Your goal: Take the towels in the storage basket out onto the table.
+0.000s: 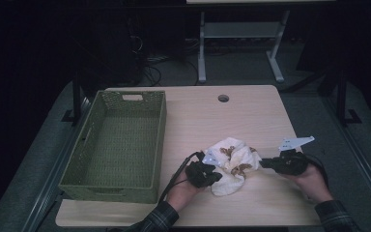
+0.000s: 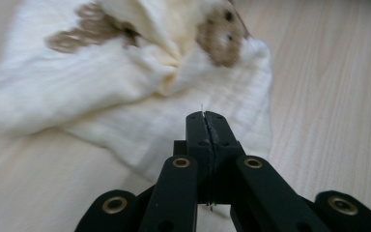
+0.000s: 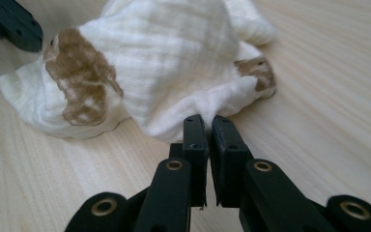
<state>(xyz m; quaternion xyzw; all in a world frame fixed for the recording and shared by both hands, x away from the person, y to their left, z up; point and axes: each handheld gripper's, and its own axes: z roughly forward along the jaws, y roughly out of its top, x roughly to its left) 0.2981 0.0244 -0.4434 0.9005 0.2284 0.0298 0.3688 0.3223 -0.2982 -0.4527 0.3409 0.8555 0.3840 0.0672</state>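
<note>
- On the pale wooden table (image 1: 270, 203), at its left side, an open green woven plastic basket (image 1: 84, 159) is sitting apart from your work.
- Your left gripper (image 1: 214, 176) is pressing its jaws together on the near left edge of the crumpled cream cloth with brown patches (image 1: 232, 162); the left gripper view (image 2: 206, 118) is showing a thin fold pinched between them.
- That cloth is lying bunched near the table's front edge, between your two grippers.
- Your right gripper (image 1: 264, 163) is meeting the cloth's right edge, its jaws (image 3: 208, 122) nearly together; whether fabric is caught between them cannot be told.
</note>
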